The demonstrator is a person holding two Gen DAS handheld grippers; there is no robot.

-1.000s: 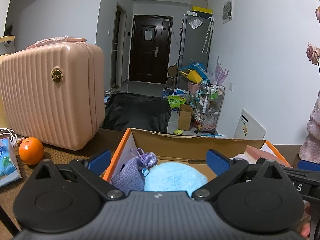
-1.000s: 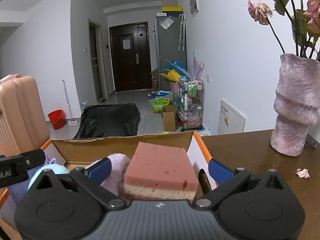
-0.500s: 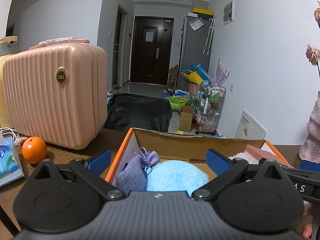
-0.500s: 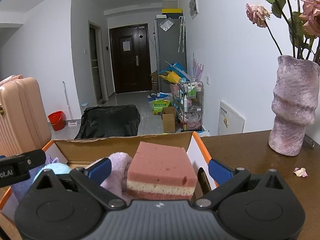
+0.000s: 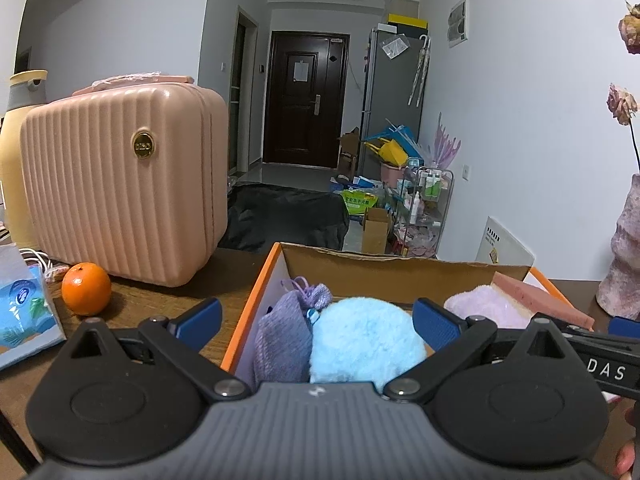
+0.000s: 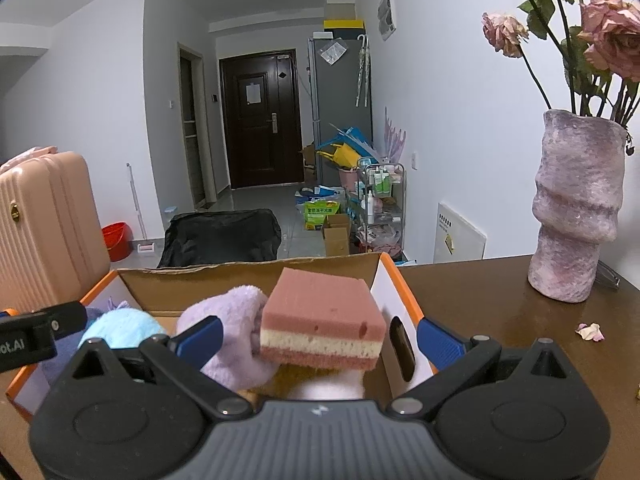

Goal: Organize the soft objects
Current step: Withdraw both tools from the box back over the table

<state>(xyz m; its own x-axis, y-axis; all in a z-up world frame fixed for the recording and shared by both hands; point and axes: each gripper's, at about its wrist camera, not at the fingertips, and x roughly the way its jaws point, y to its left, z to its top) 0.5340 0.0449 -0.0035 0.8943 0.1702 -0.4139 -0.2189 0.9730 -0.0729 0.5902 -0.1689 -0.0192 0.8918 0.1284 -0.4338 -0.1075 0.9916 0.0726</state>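
Your soft things are all in the open cardboard box with the orange rim [image 5: 244, 312]: the purple knitted drawstring pouch [image 5: 286, 332] against its left wall, the fluffy light-blue round puff [image 5: 366, 346] touching the pouch, the lilac plush towel [image 6: 236, 328] to the right of the puff, and the pink-and-cream layered sponge block [image 6: 324, 320] at the right end, leaning on the towel and sitting above the box rim.

Over the last second little has changed among them. The sponge has stayed put on the towel, while both of your wrist views have drifted a little and pulled slightly away from the box. To me that reads as the packing step finished, or close to it; nothing soft shows outside the box in either view.

Your left gripper [image 5: 316, 322] is spread wide and holds nothing. Its blue pads straddle the pouch and puff in the picture, but whether they touch either cannot be told. Your right gripper [image 6: 320, 338] is also spread wide and empty, with the sponge and towel framed between its pads; I cannot tell contact there.

Around the box on the dark wooden table [image 6: 500, 320] you have the ribbed pink hard-shell suitcase [image 5: 120, 184] and an orange fruit [image 5: 86, 289] to the left, and the mottled purple vase of dried roses [image 6: 576, 216] well off to the right.
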